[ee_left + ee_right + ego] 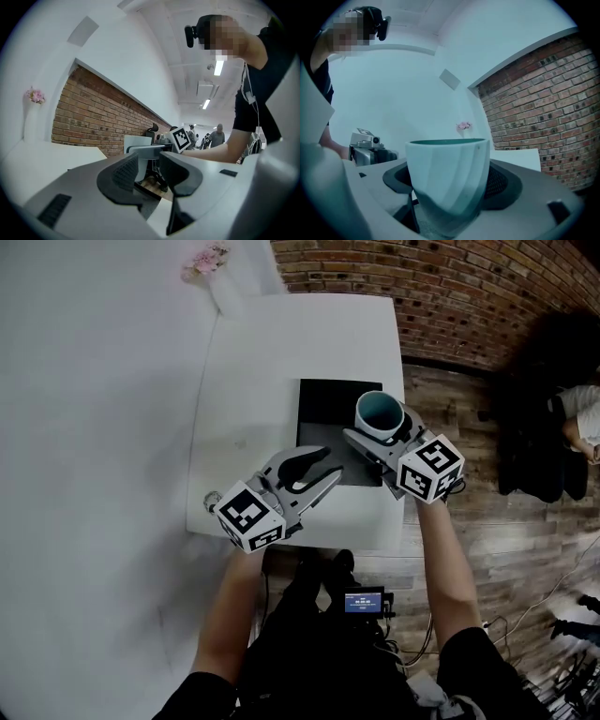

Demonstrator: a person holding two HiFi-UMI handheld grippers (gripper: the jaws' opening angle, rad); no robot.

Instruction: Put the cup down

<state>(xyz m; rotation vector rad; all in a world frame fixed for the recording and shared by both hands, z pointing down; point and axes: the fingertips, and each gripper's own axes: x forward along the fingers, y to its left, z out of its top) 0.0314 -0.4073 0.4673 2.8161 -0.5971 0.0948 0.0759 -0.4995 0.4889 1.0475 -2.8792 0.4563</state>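
Right gripper view: right gripper (449, 185) jaws wide, pads clamped on both sides of upright pale faceted cup w/ teal inside (447, 164). Head view: cup sits over right part of black square mat (323, 409) on white table (262, 362); contact w/ mat unclear. Beside it, left gripper (149, 171) jaws slightly apart, nothing btwn them.

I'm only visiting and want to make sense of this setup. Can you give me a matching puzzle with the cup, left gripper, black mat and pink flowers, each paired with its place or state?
1 cup
2 left gripper
3 black mat
4 pink flowers

A jaws apart, empty
B flat on the white table
C in the jaws of the right gripper
D at the table's far corner

Pairs: 1-C, 2-A, 3-B, 4-D
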